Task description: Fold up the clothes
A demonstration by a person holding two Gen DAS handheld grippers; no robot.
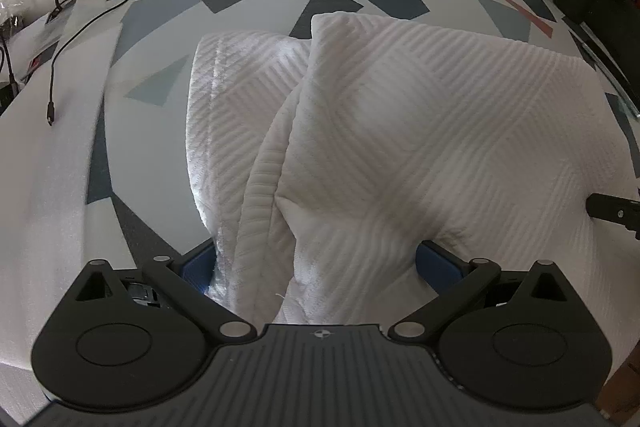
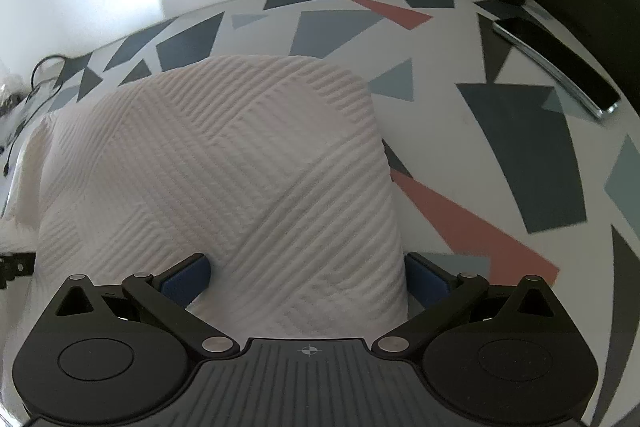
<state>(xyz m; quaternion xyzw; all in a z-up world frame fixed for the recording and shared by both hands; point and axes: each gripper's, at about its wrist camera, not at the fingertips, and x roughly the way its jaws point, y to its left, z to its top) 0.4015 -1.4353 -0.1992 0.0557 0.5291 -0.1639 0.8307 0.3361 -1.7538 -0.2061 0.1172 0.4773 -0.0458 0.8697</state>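
Now both grippers working near edge of white garment (image 1: 420,131), fold in progress, judging by layers.

Left gripper (image 1: 316,263) spreading wide, bunched cloth lying between fingers, not pinched. Right gripper (image 2: 306,275) likewise spreading, near edge sitting between fingers.

Doing step well: closing both on same edge, lifting evenly, carrying toward far side, keeping corners matching.

Garment lying mid-tablecloth (image 2: 500,131), ribbed diagonal weave, thick, rumpling on left side, smoother on right.

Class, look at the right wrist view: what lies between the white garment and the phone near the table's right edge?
Only bare patterned tablecloth separates the white garment from the phone; the right wrist view shows it.
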